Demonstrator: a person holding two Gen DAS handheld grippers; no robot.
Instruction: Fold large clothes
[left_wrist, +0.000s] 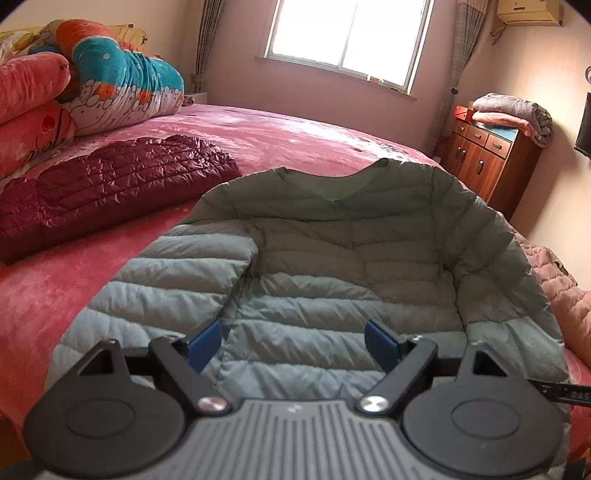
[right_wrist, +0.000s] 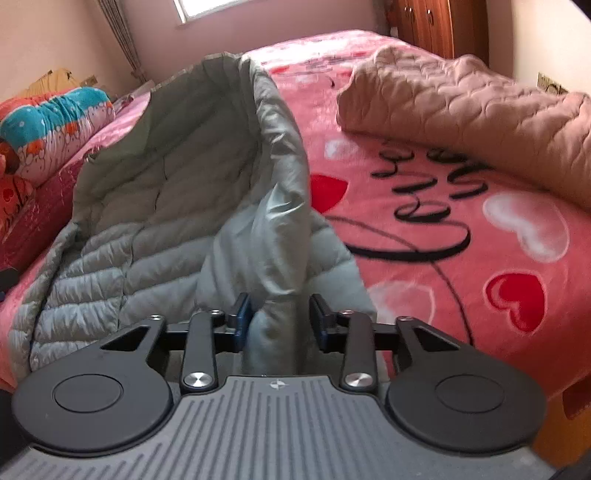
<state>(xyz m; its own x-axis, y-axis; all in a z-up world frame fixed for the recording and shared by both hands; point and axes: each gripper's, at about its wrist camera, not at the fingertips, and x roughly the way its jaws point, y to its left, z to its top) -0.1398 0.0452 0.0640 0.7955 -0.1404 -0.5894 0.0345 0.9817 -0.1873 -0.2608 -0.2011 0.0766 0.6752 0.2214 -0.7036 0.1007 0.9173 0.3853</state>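
Observation:
A grey-green quilted down jacket (left_wrist: 325, 258) lies face down on the pink bed, collar toward the window. Its left sleeve (left_wrist: 177, 280) is folded in along the body. My left gripper (left_wrist: 295, 341) is open and empty, just above the jacket's hem. In the right wrist view the jacket (right_wrist: 155, 206) has its right sleeve (right_wrist: 280, 229) lifted and pulled up off the bed. My right gripper (right_wrist: 281, 314) holds this sleeve between its fingers, jaws closed on the fabric.
A folded maroon quilted jacket (left_wrist: 110, 184) lies on the bed (left_wrist: 55, 288) to the left, with rolled quilts (left_wrist: 122, 85) behind. A tan quilted garment (right_wrist: 461, 110) lies on the right. A wooden cabinet (left_wrist: 487, 162) stands by the far wall.

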